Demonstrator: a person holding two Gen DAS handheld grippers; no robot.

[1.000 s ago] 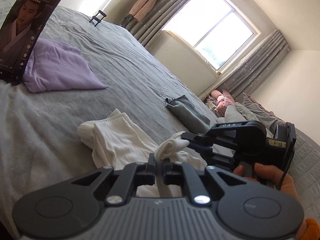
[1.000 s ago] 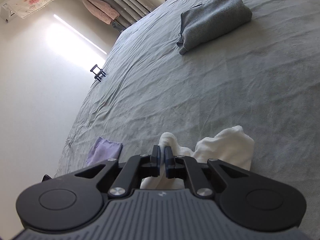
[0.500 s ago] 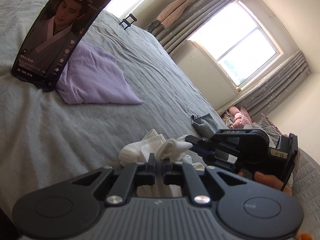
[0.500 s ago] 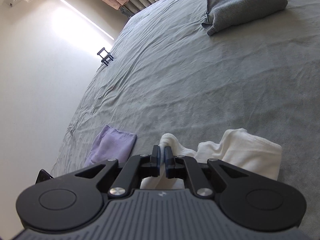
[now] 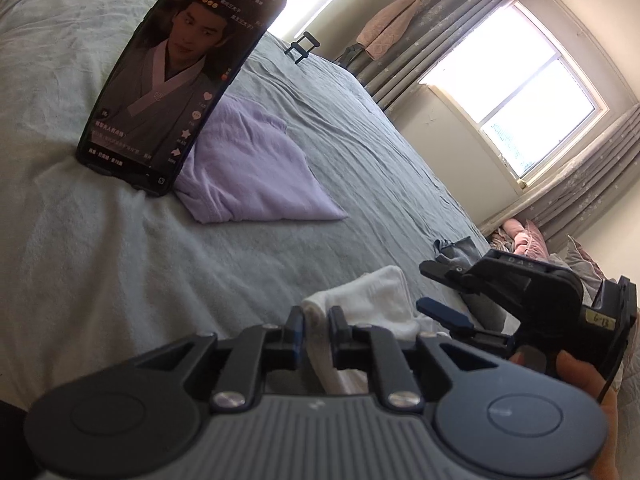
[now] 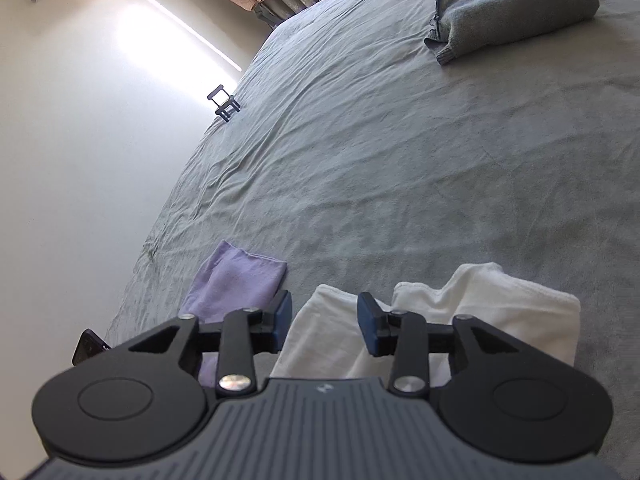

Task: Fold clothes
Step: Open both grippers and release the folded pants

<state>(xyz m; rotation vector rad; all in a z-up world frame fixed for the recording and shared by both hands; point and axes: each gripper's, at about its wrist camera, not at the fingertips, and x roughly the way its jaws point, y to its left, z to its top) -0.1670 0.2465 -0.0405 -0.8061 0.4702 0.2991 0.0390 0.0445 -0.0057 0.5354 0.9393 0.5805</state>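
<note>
A white garment [image 5: 376, 296] [image 6: 500, 300] lies folded on the grey bed [image 6: 400, 160]. My left gripper [image 5: 316, 320] has a fold of it filling the narrow gap between its pads; the jaws are opening and the pads still touch the cloth. My right gripper [image 6: 324, 312] [image 5: 424, 286] hovers just over the same garment, at its right end in the left wrist view. Its jaws are opening wide, the cloth lies below between them, and no pad touches it. A hand [image 5: 576, 372] holds the right gripper.
A lit phone [image 5: 180, 80] [image 6: 88, 346] stands propped against a folded purple garment [image 5: 248, 172] [image 6: 236, 280]. A folded grey garment [image 6: 512, 12] [image 5: 456, 248] lies farther off. A small black stand [image 6: 224, 104] sits at the bed's far edge. Pink bedding [image 5: 520, 232] is heaped under the window.
Both grippers carried the white garment's end across the bed and set it down folded. The right jaws have sprung open and let go of the cloth; the left jaws have parted slightly.
</note>
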